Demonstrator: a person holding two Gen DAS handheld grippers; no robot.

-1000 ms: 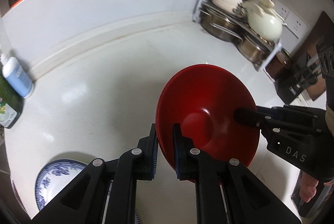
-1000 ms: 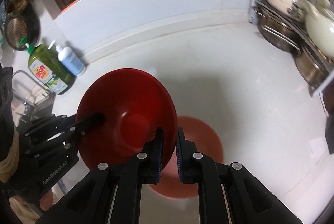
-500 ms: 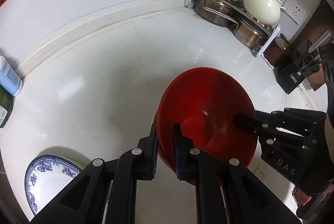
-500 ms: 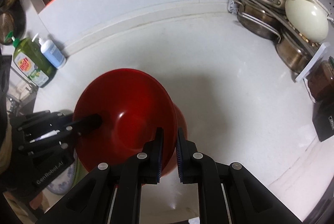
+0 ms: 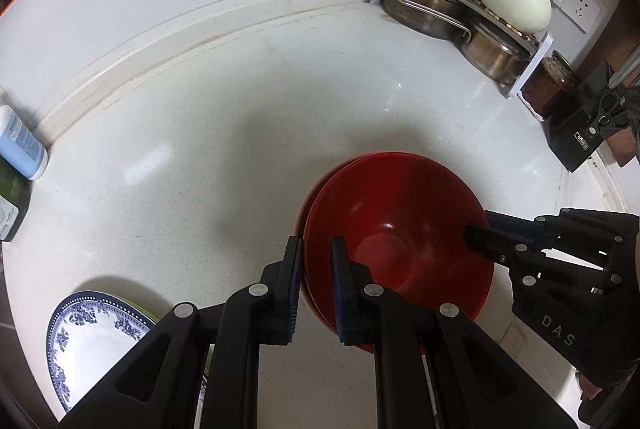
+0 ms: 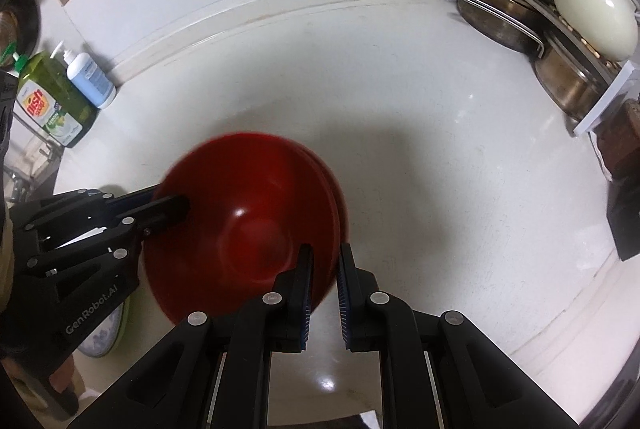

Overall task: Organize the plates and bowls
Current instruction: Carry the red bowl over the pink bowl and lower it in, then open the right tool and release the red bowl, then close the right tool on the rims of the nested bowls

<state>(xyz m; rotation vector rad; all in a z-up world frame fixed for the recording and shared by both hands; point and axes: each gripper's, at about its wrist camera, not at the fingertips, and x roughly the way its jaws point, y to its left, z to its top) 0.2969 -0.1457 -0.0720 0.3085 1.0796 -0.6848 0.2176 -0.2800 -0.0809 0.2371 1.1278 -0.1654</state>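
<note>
At the far left of the white surface (image 5: 208,133), against the wall, stand my green dish-soap bottle (image 6: 52,101) and a pale blue pump bottle (image 6: 90,77) just beside it. Nearer to me on the left lies a blue-and-white patterned plate (image 5: 92,333), with a green rim showing under its edge.

My left gripper (image 5: 316,281) has its jaws pinched on the left rim of the red bowl (image 5: 404,245), one pad outside the wall and one inside. From the right wrist view the same gripper comes in at the left of the bowl, biting its rim.

The red bowl sits tilted slightly, nested into a second red bowl (image 5: 310,189) whose rim peeks out just beyond it on the surface; I cannot tell whether the two are fully seated.

My right gripper (image 6: 323,281) has its jaws clamped on the opposite rim of the red bowl, again one pad on either side of the wall.

At the far right corner a white rack (image 5: 532,69) holds steel pots (image 5: 424,9) and a cream pot (image 5: 516,1), with a dark jar (image 5: 548,85) just beside it.
</note>
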